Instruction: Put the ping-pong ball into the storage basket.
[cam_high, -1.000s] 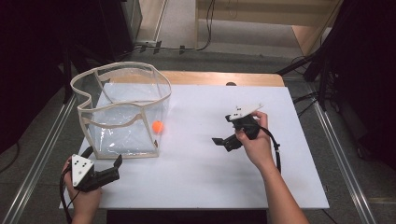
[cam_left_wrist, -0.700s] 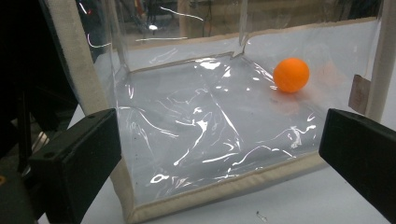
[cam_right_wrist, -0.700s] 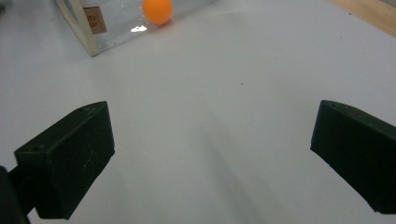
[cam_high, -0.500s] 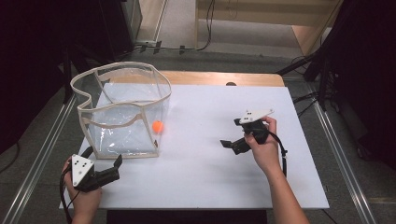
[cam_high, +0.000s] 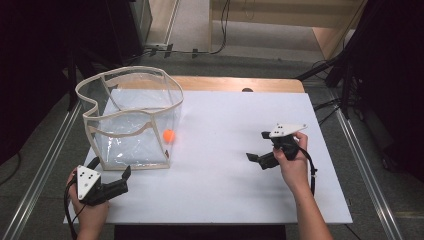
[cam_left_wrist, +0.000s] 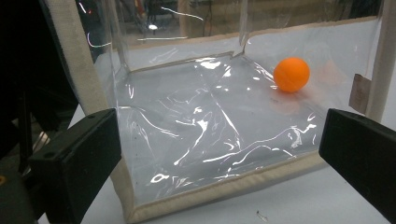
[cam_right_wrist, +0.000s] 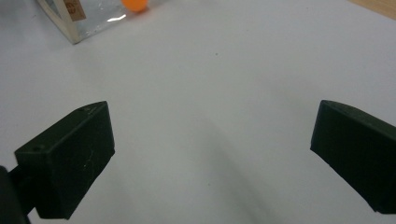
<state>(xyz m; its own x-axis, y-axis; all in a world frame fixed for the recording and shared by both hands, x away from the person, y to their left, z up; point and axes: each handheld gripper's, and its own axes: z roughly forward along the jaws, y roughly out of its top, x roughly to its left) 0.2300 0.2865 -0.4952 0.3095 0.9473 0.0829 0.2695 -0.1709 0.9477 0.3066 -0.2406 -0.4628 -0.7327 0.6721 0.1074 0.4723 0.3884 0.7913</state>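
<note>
The orange ball (cam_high: 169, 135) lies inside the clear plastic bag (cam_high: 131, 122), on its floor, close to the corner that faces the middle of the table. Through my left claw's camera I see the ball (cam_left_wrist: 291, 74) resting on the crinkled transparent bottom, near the far right wall with its cream fabric edging. The bag (cam_left_wrist: 187, 130) stands upright and open at the top, its cream rim bowed and wavy, on the left part of the white table (cam_high: 235, 195).

My left claw (cam_high: 111, 177) sits just in front of the bag's near lower edge, at the table's front left corner, pointed at the bag. Its jaws stand wide apart with nothing between them but the bag's front wall beyond; it is released and grasps nothing.

My right claw (cam_high: 256, 152) hovers over the bare white surface on the right half of the table, well apart from the bag and the ball, its jaws pointing left toward them. From its own camera the jaws are spread wide over plain tabletop, so it too is released and empty. At the top left of that view I catch the bag's corner and the ball (cam_right_wrist: 134, 4) through the plastic
</note>
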